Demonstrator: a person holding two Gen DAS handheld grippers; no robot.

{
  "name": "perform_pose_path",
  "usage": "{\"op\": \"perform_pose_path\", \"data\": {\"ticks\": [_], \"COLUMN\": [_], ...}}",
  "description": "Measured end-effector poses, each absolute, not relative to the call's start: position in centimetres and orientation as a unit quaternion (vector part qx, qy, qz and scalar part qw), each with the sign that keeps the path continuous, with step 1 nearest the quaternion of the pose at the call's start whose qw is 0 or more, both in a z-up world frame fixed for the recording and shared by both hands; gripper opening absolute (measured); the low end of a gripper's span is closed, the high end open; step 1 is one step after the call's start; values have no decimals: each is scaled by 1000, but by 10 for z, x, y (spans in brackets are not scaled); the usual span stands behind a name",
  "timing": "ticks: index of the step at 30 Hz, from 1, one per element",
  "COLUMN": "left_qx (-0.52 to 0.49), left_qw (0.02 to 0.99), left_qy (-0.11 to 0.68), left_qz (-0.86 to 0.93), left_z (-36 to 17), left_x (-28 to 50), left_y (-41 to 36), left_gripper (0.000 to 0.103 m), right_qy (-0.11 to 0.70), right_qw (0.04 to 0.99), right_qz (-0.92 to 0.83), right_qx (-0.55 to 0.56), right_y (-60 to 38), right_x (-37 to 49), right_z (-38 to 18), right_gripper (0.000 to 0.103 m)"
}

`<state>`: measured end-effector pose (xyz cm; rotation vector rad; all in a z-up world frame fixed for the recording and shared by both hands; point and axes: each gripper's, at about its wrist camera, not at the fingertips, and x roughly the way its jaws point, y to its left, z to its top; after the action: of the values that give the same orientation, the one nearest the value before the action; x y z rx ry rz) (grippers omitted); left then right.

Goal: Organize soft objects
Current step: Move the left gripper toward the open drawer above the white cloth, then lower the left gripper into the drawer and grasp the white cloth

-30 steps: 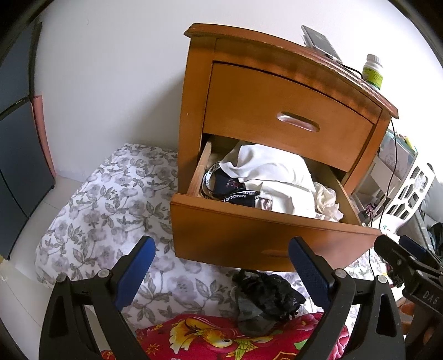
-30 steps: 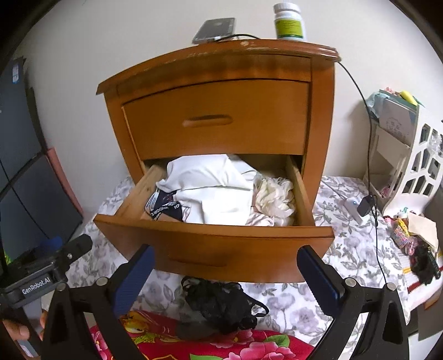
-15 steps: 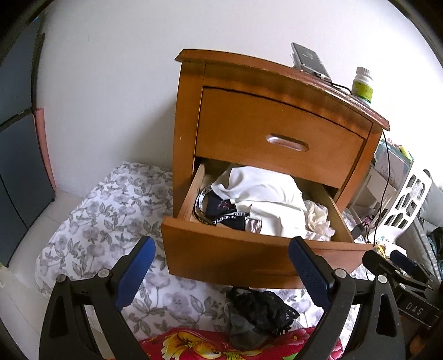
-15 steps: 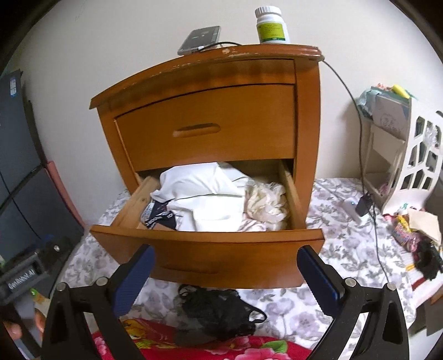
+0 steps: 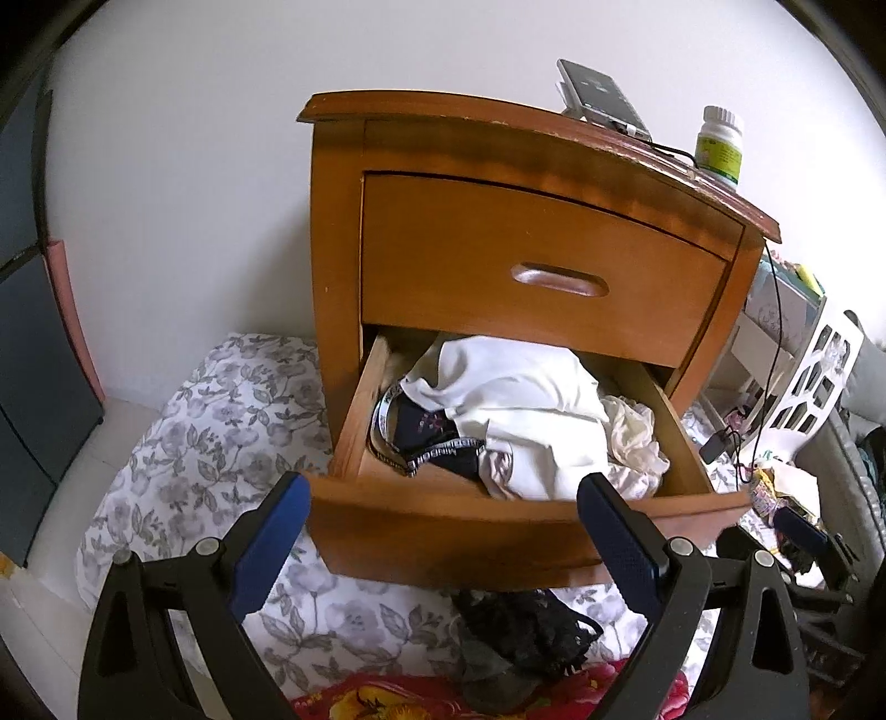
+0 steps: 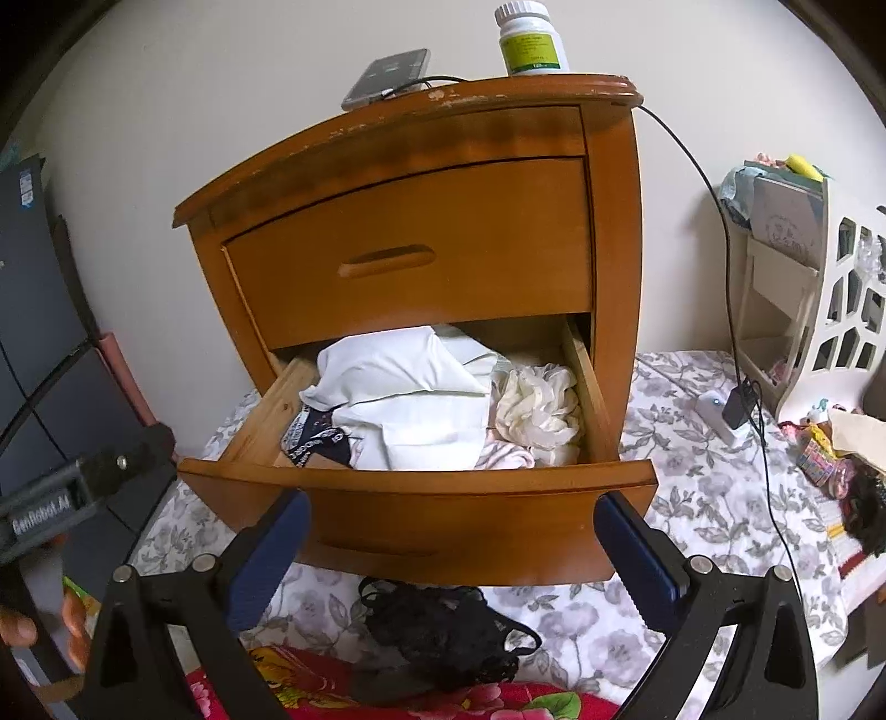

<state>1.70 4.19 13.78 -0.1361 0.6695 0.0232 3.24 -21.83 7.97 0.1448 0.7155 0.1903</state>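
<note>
A wooden nightstand has its lower drawer (image 5: 498, 531) (image 6: 443, 509) pulled open. Inside lie white garments (image 5: 515, 399) (image 6: 410, 393), a dark waistband garment (image 5: 426, 437) (image 6: 318, 437) and a cream crumpled cloth (image 5: 634, 437) (image 6: 537, 410). A black lace garment (image 5: 526, 626) (image 6: 443, 626) lies on the floral sheet below the drawer, partly on a red floral cloth (image 5: 387, 700) (image 6: 498, 703). My left gripper (image 5: 443, 537) and right gripper (image 6: 454, 548) are both open and empty, held in front of the drawer, above the black garment.
A phone (image 5: 603, 105) (image 6: 387, 77) with a cable and a pill bottle (image 5: 720, 147) (image 6: 531, 39) sit on the nightstand. A white cutout rack (image 6: 830, 310) and clutter stand to the right. Dark panels (image 5: 27, 332) are at the left.
Both grippers have pulled back and tilted up, so the nightstand sits lower and more fully in view. Both stay open and empty. The garments have not moved.
</note>
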Motion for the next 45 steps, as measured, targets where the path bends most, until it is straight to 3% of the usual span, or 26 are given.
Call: {"op": "perform_pose_path", "data": {"ticks": [15,27,37,45], "left_qx": [-19,54,98,172], "left_qw": [940,901,837,807], "left_qy": [340,428,537,560], "left_qz": [-11,-31,-43,-73], "left_z": [162,121,65,45], "left_x": [102,172,206,207], "left_y": [30,7,-3,-30], "left_gripper": [97,96,71,69], "right_qy": [336,371,383,387], "right_qw": [935,921,918,916], "right_qz": [84,86,72,76], "right_qx": [71,80,79,77], "right_y": [-221,-225,-233,-233], "right_x": [57,71,76,77], "right_z": [72,51,43,43], "right_gripper": [103,103,103,103]}}
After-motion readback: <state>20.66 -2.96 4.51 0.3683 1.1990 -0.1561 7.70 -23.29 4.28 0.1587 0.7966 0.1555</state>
